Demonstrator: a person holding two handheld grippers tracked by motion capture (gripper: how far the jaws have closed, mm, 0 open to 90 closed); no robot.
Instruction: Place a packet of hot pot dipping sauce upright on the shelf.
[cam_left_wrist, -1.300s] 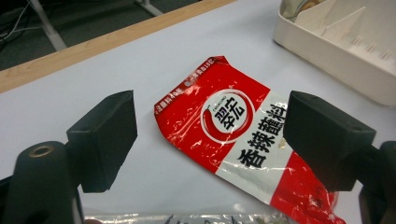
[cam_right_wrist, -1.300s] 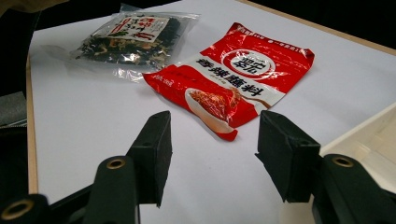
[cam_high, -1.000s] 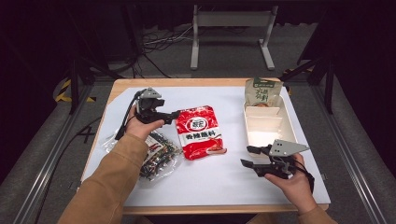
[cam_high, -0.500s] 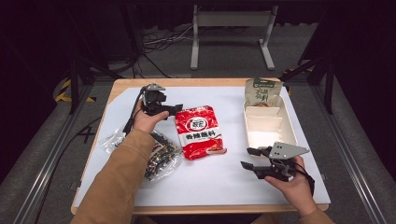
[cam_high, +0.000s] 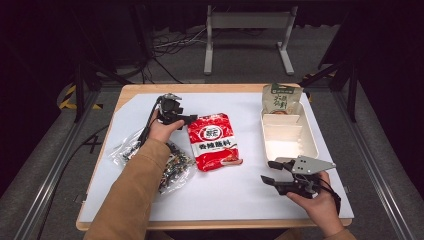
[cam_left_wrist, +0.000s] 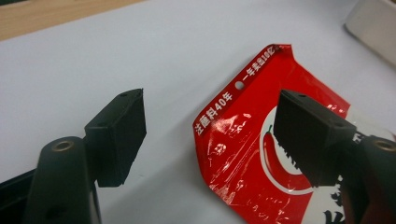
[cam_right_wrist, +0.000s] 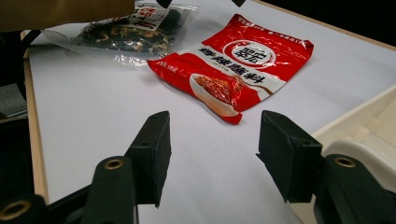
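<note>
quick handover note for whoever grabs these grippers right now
Left gripper: open, jaws just been closing, straddling the top corner of the red seasoning packet; the pads are not pressing on it yet.
Right gripper: open, holding nothing, over the white sheet beside the cream divided tray.
Packet lies flat mid-table; a clear bag of dried mix lies partly under the left forearm; a green pouch leans at the tray's far end.
Done: approach. Left: probably grip and lift the packet.
</note>
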